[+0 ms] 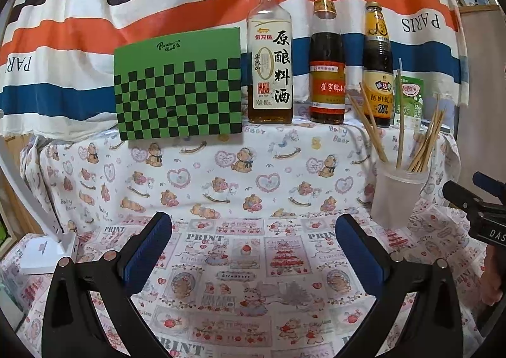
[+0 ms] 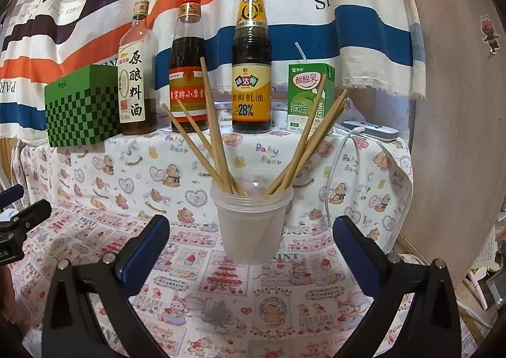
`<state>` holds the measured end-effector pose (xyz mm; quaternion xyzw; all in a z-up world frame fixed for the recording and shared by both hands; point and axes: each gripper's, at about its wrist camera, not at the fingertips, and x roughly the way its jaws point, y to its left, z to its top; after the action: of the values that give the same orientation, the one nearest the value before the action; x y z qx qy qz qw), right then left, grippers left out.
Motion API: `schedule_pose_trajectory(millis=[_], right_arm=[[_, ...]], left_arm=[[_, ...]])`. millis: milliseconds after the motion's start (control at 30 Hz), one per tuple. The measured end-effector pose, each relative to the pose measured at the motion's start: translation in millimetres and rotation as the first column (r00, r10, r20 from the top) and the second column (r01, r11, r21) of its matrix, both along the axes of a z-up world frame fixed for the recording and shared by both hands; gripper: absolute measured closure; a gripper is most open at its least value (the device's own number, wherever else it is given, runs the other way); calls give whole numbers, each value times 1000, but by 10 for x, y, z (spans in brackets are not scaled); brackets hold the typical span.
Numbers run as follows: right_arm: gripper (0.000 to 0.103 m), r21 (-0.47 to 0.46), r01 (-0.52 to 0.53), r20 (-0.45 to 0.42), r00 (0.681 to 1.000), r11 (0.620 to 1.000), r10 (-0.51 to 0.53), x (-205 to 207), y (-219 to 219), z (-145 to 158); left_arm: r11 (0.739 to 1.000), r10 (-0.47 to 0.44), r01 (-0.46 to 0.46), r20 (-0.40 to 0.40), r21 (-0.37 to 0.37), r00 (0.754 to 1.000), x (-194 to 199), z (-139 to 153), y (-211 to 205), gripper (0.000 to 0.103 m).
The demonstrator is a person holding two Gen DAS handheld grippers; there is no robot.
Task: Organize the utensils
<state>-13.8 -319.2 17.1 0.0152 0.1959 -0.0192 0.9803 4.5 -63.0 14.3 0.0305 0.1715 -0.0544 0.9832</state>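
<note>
A translucent plastic cup (image 2: 251, 226) stands on the patterned tablecloth and holds several wooden chopsticks (image 2: 216, 139) that fan out to both sides. My right gripper (image 2: 251, 233) is open and empty, its blue-padded fingers on either side of the cup and a little in front of it. In the left wrist view the cup (image 1: 397, 196) with chopsticks (image 1: 425, 142) stands at the right. My left gripper (image 1: 253, 233) is open and empty over bare cloth, well left of the cup. The right gripper's body shows at the right edge there.
Along the back stand a green checkered box (image 1: 178, 85), a cooking wine bottle (image 1: 270, 54), a dark red-capped bottle (image 1: 327, 57), an oyster sauce bottle (image 1: 378, 66) and a green drink carton (image 2: 310, 98). A white power strip (image 2: 370, 130) and cable lie back right.
</note>
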Motion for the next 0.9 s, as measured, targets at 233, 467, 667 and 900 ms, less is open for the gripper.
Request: schedule_pose_trajectory(millis=[233,467,667,900], right_arm=[[0,1,0,0,1000,1000,0,-2,-2,-2],[0,4,3,1,1000,1000,-3,-8,-5,-3],[0,3,2,0,1000,1000,-2,-7,-5,-3],[0,-2,-3,0,1000,1000,3,-13,12,-5]], left_arm=[[1000,-1,1,5,2,1000,-3,6,3,0],[1000,0,0,5,1,1000,-1,6,3,0],[1000,5,-5,9,18,1000,-14,5,-29,0],[1000,7,-7,20,11,1000,-31,13,-10,0]])
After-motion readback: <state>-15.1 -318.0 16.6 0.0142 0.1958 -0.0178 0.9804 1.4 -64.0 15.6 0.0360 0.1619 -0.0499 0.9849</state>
